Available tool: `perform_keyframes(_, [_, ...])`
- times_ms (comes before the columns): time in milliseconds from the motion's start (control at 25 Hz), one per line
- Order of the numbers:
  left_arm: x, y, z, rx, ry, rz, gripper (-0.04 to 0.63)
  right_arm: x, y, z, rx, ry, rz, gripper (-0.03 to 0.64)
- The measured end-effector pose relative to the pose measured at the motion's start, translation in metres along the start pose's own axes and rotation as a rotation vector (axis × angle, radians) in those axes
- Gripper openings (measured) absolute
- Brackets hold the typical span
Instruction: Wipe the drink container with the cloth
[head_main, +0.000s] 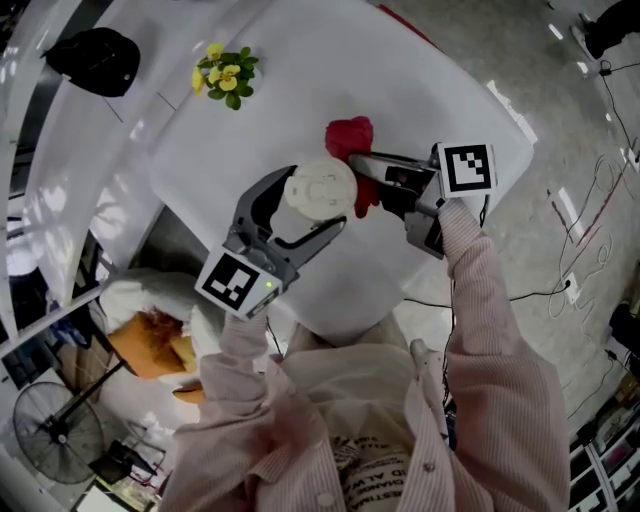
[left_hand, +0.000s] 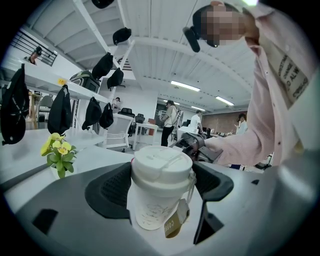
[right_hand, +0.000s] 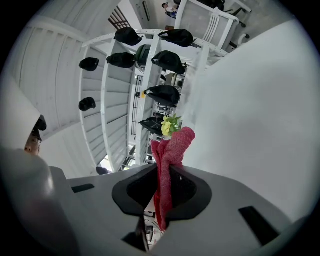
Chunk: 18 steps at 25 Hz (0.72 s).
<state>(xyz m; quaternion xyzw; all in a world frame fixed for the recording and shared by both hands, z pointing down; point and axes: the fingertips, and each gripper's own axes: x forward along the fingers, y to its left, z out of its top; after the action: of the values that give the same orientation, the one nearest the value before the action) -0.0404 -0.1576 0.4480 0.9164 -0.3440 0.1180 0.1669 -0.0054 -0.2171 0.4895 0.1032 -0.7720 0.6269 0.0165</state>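
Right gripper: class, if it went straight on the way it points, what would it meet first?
Probably the yellow flowers, lined up just beyond the red cloth that the right gripper grips. The cup seems to sit beside that line, though depth is unclear.

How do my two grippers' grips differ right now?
On the left gripper the fingers sit wide apart round the white lidded cup; on the right gripper they are almost together on the red cloth. The left gripper's cup fills the gap; the right gripper's cloth bunches out past the fingertips. Both grippers hold something.
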Motion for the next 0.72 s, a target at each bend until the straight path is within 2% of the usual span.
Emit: perform_keyframes(720, [-0.001,0.002,0.000,-0.014,-0.011,0.026,0.376,0.017,-0.050,-0.011,0.062,0.076,-0.096,0.046])
